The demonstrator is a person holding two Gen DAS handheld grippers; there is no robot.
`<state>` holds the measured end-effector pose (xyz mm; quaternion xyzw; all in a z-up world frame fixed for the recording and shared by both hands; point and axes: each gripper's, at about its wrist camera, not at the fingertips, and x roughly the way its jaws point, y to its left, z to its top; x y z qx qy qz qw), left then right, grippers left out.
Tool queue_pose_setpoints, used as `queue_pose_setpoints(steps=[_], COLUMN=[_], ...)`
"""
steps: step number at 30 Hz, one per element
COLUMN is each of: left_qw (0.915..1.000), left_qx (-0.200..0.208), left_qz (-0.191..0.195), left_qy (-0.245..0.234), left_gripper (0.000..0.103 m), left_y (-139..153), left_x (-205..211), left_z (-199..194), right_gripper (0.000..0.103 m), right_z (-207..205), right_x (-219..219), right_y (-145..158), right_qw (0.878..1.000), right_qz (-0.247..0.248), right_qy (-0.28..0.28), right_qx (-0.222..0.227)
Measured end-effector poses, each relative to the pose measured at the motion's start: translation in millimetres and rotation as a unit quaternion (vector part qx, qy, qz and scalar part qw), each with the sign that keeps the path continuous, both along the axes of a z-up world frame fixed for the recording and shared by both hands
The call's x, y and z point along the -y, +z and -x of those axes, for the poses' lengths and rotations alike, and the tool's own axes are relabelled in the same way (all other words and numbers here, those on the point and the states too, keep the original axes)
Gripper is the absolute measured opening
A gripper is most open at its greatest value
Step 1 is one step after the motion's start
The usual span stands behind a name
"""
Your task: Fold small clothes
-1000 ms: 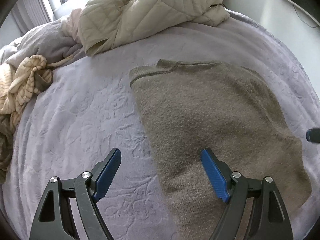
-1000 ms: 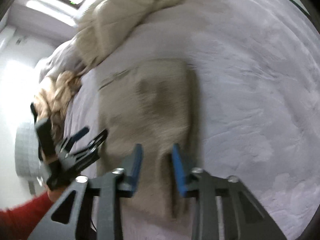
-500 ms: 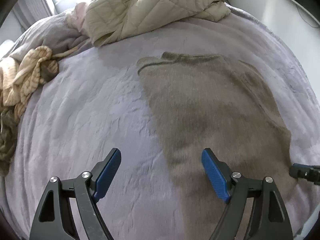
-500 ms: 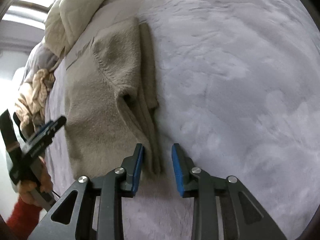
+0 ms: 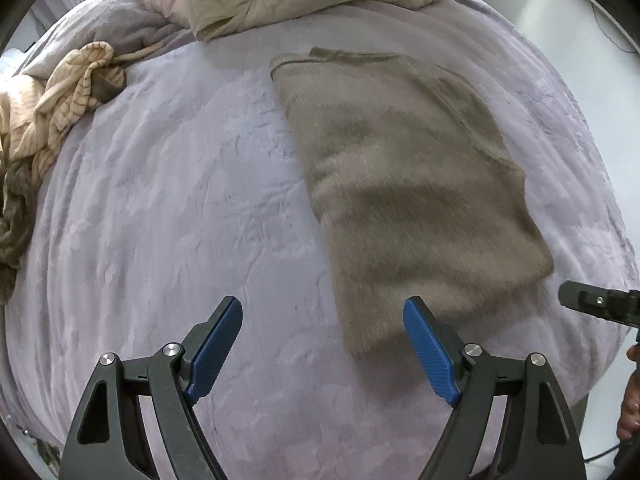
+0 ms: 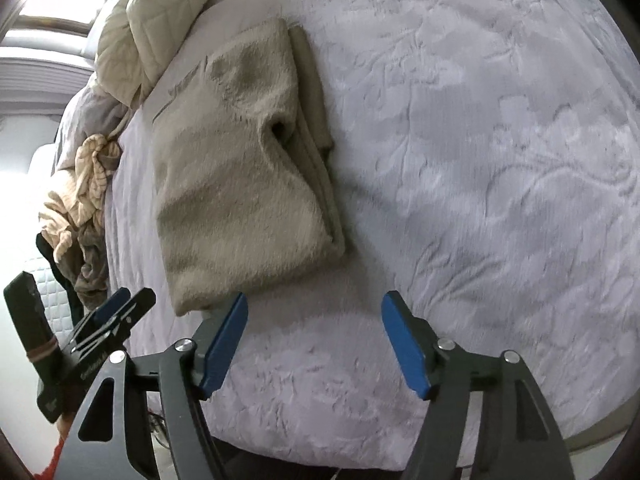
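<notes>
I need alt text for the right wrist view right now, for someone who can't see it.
A folded beige sweater lies flat on a pale lavender bedspread, just beyond the open right gripper, which holds nothing. At lower left the left gripper shows; a cream quilted jacket and crumpled striped clothes lie farther back.

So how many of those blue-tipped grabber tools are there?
2, both open. The left gripper is at the sweater's near left corner; the right gripper is at its near right corner.
</notes>
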<state>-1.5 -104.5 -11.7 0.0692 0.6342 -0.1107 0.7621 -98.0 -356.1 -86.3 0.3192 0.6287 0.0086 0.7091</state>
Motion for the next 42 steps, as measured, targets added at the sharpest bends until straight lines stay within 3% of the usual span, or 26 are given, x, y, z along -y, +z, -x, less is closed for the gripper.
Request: queue_pose_setpoints(steps=[3,11,12,13,18,19,23,31,42], left_qw=[0.9999,0.9999,0.9999,0.9998,0.9998,0.9998,0.9990,0.9983,0.9966], left_qx=[-0.011,-0.011,-0.012,-0.014,-0.018,-0.021,-0.039,-0.054,-0.069], left_qz=[0.008,-0.006,-0.008,-0.011,-0.007,-0.006,0.010,0.011,0.016], left_qy=[0.007,0.003,0.000,-0.002,0.002,0.004,0.021,0.018,0.043], left_gripper=[0.084,0.084,0.087,0.102,0.103,0.103,0.103,0.103,0.103], left_y=[2.7,3.3,2.5,1.6,0.3,-0.7,-6.1,-15.9,-24.6], left_x=[-1.3,-1.4,-1.2,-1.0,-1.4,-1.7,-4.3,-2.2,-7.4], left_z=[6.8,16.0,16.2,15.9,13.0,12.3,9.1,5.3,-7.3], right_gripper=[0.081,0.083,0.083,0.087,0.094,0.102,0.103,0.103,0.103], right_z=[0.9,1.6,0.5,-0.1,-3.6,-4.2,-5.8,-11.0,-30.0], right_x=[-6.1,-16.2,-16.7,-16.8,-16.0,-16.3,-18.0,-13.5,9.1], right_y=[1.0,3.8,3.7,3.5,2.3,1.7,1.3,-7.6,-8.4], right_qw=[1.000,1.000,1.000,1.000,1.000,1.000,1.000,0.999,0.999], right_qz=[0.001,0.007,0.006,0.005,-0.006,-0.007,-0.008,-0.023,-0.023], right_qy=[0.000,0.020,0.021,0.021,0.021,0.022,0.027,0.043,0.038], right_qx=[-0.005,-0.005,-0.003,-0.003,-0.001,0.000,0.010,-0.020,-0.004])
